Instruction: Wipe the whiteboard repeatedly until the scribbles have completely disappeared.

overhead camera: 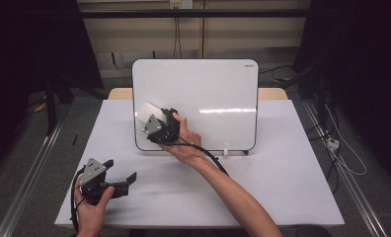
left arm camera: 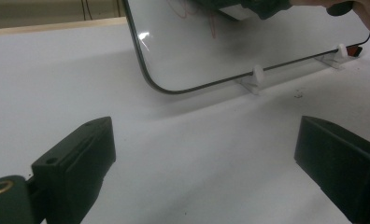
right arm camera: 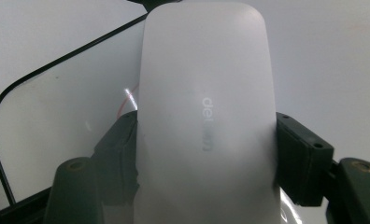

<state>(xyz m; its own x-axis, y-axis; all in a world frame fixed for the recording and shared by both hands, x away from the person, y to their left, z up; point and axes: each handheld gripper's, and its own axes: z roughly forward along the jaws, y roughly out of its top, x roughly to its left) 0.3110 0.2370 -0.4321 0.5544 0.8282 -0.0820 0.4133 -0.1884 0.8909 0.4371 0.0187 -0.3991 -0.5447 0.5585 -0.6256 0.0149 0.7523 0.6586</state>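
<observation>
— While the right arm stretches forward across the surface [overhead camera: 282, 163], what do its tongs [overhead camera: 156, 118] hold?
— A white eraser [right arm camera: 204, 116], clenched between both pads and pressed to the lower left part of the upright whiteboard [overhead camera: 208, 84], near faint red marks [left arm camera: 211, 21].
— And the left hand [overhead camera: 92, 210]?
— Low at the near edge, its tongs [overhead camera: 119, 180] released with nothing between them, aimed toward the board.
— The room?
— White surface, grey floor, dark sides.
</observation>
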